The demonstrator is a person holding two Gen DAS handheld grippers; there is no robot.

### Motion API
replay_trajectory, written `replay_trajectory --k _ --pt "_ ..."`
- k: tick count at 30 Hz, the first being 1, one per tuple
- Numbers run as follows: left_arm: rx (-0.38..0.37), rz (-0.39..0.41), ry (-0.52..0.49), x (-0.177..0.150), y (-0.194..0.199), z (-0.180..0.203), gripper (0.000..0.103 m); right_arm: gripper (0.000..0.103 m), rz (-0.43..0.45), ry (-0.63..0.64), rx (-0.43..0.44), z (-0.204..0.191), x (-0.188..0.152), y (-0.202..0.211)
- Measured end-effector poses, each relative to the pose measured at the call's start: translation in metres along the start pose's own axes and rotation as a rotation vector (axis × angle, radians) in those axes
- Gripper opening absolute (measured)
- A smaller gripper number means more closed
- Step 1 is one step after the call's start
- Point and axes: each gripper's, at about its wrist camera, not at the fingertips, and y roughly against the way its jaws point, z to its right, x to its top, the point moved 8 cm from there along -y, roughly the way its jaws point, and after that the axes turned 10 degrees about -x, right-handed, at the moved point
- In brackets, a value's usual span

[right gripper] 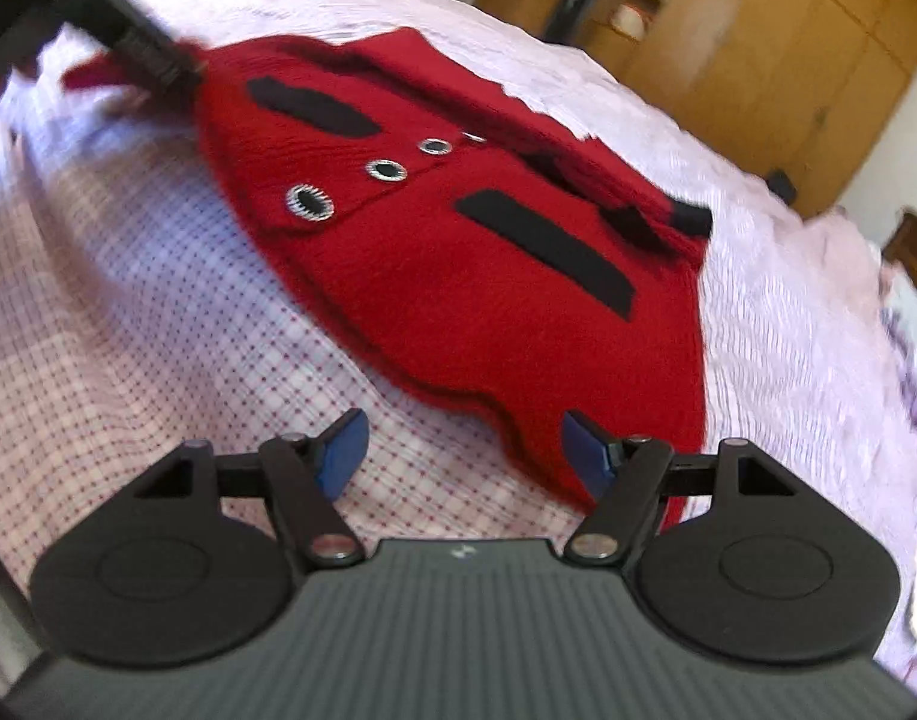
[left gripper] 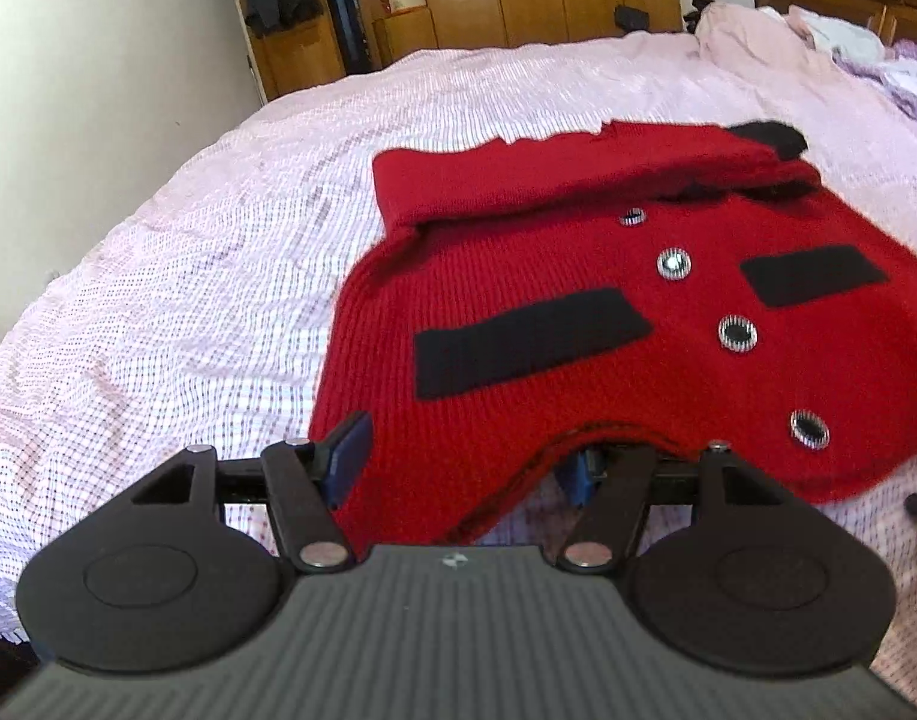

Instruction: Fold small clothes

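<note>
A small red knit garment with black patches and a row of silver-ringed buttons lies flat on a pink checked bedspread. The left gripper stands wide apart, the garment's near hem draped between its blue fingers. The right gripper also gapes wide at the hem's edge, gripping nothing

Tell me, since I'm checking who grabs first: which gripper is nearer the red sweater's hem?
Left. The left gripper straddles the red sweater hem; the right gripper sits open beside it.
</note>
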Motion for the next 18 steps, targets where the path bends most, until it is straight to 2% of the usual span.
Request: replay_trajectory --k 4,10,11,12,13,14,15,17,18 --pt "0.005 0.009 -0.001 0.004 0.001 0.000 0.069 0.073 0.022 -0.006 -0.123 0.011 0.010 -0.013" --pt "0.011 0.008 -0.017 -0.002 0.000 0.000 0.068 0.072 0.091 -0.105 -0.163 0.034 0.023 -0.016" --pt "0.010 0.011 -0.023 -0.003 0.000 0.001 0.068 0.066 0.106 -0.113 -0.163 0.036 0.024 -0.014" --pt "0.009 0.015 -0.028 -0.003 0.000 0.002 0.065 0.054 0.117 -0.118 -0.160 0.039 0.025 -0.013" --pt "0.004 0.019 -0.032 -0.003 0.000 0.003 0.060 0.047 0.122 -0.126 -0.156 0.041 0.024 -0.011" --pt "-0.005 0.022 -0.034 -0.003 0.000 0.004 0.057 0.031 0.120 -0.139 -0.151 0.042 0.024 -0.010" --pt "-0.018 0.021 -0.031 -0.004 0.000 0.005 0.049 0.018 0.116 -0.158 -0.142 0.043 0.023 -0.010" --pt "-0.043 0.013 -0.022 -0.006 -0.001 0.008 0.037 0.016 0.105 -0.204 -0.127 0.046 0.020 -0.011" --pt "-0.053 0.010 -0.019 -0.007 -0.001 0.008 0.027 0.013 0.104 -0.222 -0.118 0.047 0.019 -0.010"
